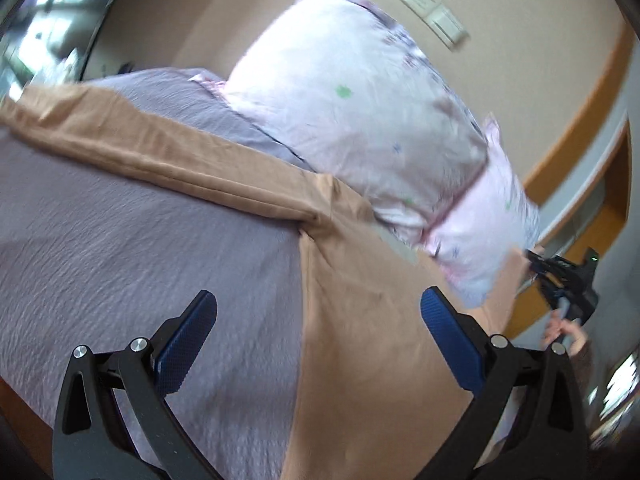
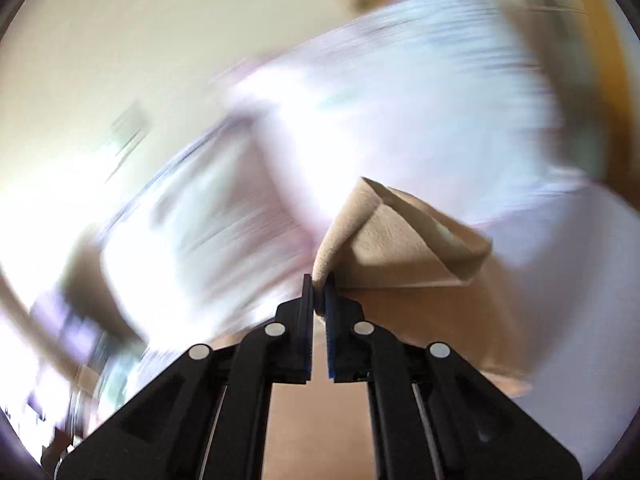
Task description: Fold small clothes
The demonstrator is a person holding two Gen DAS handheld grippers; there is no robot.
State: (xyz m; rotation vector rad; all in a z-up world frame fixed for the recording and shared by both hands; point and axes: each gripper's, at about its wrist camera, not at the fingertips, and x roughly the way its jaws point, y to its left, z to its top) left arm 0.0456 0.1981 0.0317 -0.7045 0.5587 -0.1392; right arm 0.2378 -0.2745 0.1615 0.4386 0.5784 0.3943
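Observation:
A tan garment [image 1: 352,320] lies spread on the lilac bedsheet [image 1: 120,264], one long part running off to the far left. My left gripper [image 1: 318,308] is open and empty above it, blue pads wide apart. My right gripper [image 2: 319,286] is shut on a folded corner of the tan garment [image 2: 400,244] and holds it raised. In the left wrist view the right gripper [image 1: 560,280] shows at the right edge, past the pillow. The right wrist view is heavily blurred.
A pale pink flowered pillow [image 1: 360,120] leans against the beige wall at the head of the bed. Wall switches [image 1: 436,12] sit above it. A wooden trim and nightstand area [image 1: 592,184] lie to the right. A window [image 1: 44,28] is at the far left.

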